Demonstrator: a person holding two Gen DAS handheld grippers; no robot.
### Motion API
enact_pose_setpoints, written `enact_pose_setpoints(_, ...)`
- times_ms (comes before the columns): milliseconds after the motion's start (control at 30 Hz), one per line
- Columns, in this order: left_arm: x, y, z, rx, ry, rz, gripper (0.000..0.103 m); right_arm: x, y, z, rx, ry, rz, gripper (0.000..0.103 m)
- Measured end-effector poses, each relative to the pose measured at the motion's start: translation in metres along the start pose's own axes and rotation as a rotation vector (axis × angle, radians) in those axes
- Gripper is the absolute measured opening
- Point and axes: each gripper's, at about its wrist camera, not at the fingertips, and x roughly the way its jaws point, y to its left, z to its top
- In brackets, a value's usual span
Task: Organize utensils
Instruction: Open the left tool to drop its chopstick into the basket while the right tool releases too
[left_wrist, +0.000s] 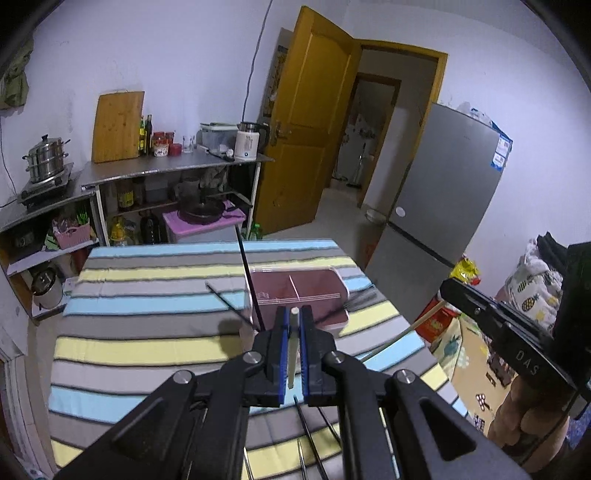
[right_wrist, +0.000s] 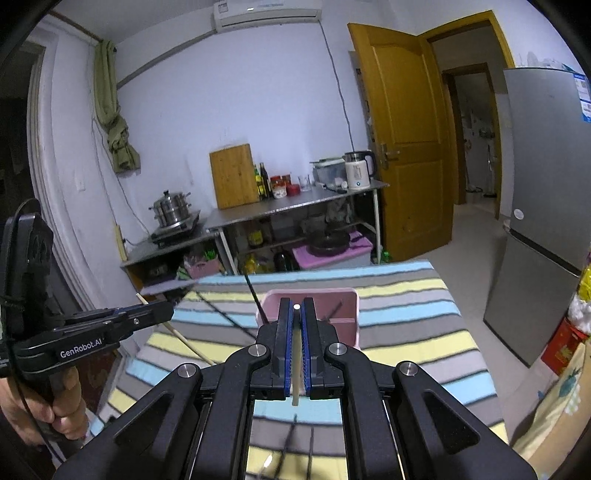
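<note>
Chopsticks are what both tongs carry: the left tongs (left_wrist: 294, 312) are clamped on a pale chopstick (left_wrist: 293, 354) that runs along the blue pads, and the right tongs (right_wrist: 296, 306) are clamped on another pale chopstick (right_wrist: 296, 369) the same way. Both hang above a counter covered in a striped cloth (left_wrist: 147, 350). A pink divided utensil box (left_wrist: 299, 291) sits on the cloth just beyond the tips, with black chopsticks (left_wrist: 251, 280) leaning out of it and one more lying beside it. Seen from the right wrist, the left tool's handle reads "GenRobot.AI" (right_wrist: 80, 349); from the left wrist, the right tool's arm shows letters like "DAS" (left_wrist: 527, 362)
</note>
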Motion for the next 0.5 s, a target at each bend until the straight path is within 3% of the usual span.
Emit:
enact_pose_setpoints(267, 0.005, 0.005, 0.038, -0.009, -0.062, -0.008, 0.006, 0.013, 0.003, 0.034, 0.017, -0.081, 0.001, 0.004)
enact_pose_setpoints(500, 0.027, 0.012, 0.047, -0.026, -0.064, -0.012, 0.006, 0.036, -0.001, 0.041, 0.035, -0.091, -0.003, 0.004)
